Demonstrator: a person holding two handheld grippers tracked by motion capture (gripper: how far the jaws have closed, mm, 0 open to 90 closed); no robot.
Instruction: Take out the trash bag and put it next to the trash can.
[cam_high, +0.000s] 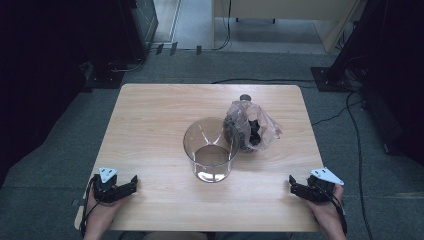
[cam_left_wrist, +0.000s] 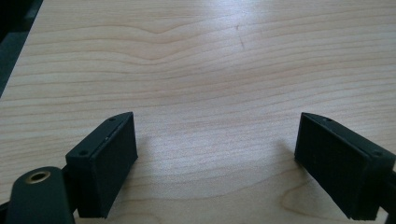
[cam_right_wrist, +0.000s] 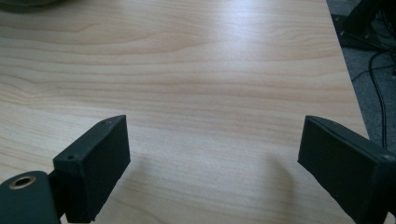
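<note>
Your left tongs (cam_high: 134, 181) rest at about 7 o'clock on the counter (cam_high: 150, 115), jaws spread wide with nothing between them. Your right tongs (cam_high: 292, 185) rest at about 5 o'clock, also spread wide and holding nothing. The clear glass bowl (cam_high: 210, 149) stands near the middle. The plastic bag (cam_high: 252, 126) with dark things inside touches the bowl at its 2 o'clock side. Both are well apart from your tongs.

Wooden table (cam_high: 150, 120); grey carpet floor (cam_high: 60, 165), black cables (cam_high: 357, 150).
</note>
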